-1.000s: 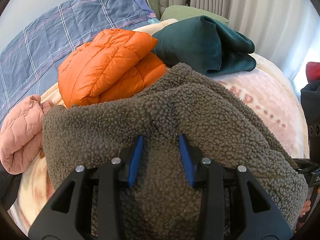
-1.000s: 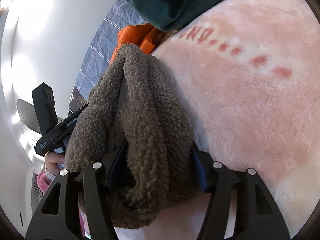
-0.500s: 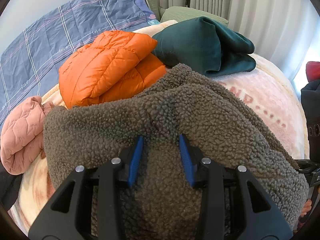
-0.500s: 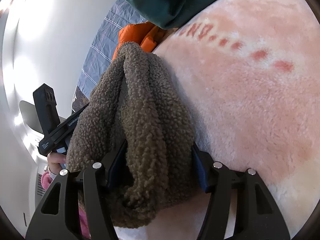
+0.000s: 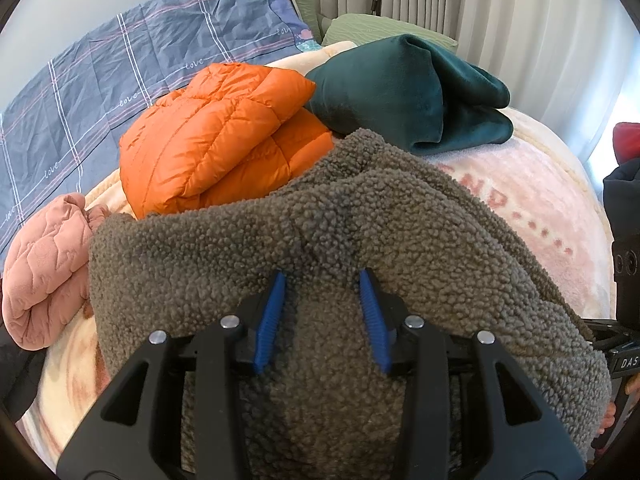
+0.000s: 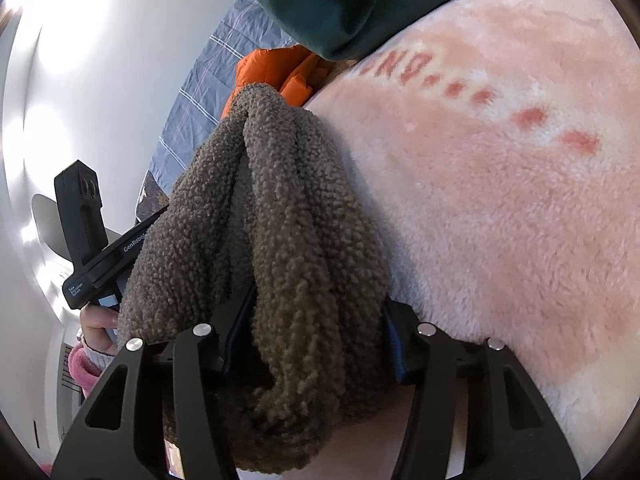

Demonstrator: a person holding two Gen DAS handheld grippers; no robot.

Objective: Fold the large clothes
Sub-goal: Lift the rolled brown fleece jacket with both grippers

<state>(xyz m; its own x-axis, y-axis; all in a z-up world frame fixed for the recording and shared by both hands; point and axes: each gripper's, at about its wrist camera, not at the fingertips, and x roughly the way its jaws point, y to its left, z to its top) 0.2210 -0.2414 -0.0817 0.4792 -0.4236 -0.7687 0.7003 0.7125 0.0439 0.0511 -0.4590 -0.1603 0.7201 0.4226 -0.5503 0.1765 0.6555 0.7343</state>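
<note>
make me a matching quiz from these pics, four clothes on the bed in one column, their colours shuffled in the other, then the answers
Things:
1. fleece jacket
2. puffer jacket
3. folded velvet garment
4. quilted garment at the left edge

Colours:
A. dark green
B. pink
C. brown-grey
D. orange

Pairs: 1-C, 2-D, 3-A, 4-B
</note>
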